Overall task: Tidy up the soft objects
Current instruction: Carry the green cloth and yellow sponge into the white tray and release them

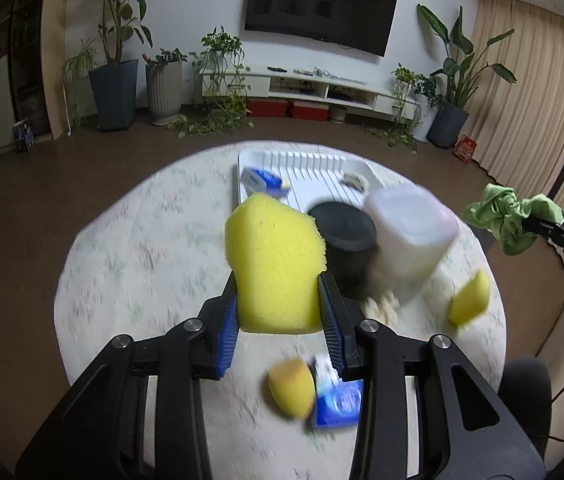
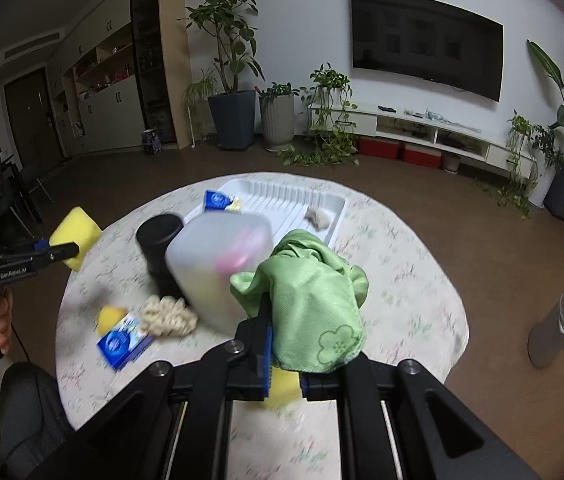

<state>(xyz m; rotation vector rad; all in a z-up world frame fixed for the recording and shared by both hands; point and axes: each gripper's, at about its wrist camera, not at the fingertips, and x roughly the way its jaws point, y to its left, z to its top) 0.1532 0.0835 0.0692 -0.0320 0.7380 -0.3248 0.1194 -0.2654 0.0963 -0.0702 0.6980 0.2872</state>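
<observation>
My left gripper [image 1: 278, 284] is shut on a big yellow sponge [image 1: 274, 264] and holds it above the round table; it also shows in the right wrist view [image 2: 76, 236]. My right gripper [image 2: 282, 340] is shut on a green cloth [image 2: 310, 304], seen from the left wrist view [image 1: 510, 216] off the table's right edge. On the table lie a translucent plastic bin [image 2: 218, 268], a black cup [image 2: 160, 248], a cream knitted cloth [image 2: 168, 316], small yellow sponges [image 1: 292, 388] [image 1: 470, 298] and a blue pack [image 1: 338, 400].
A white ribbed tray [image 2: 282, 200] at the table's far side holds a blue pack [image 2: 218, 200] and a grey-beige lump [image 2: 318, 216]. A grey cylinder [image 2: 560, 332] stands on the floor to the right. Plants, a TV and a low cabinet line the far wall.
</observation>
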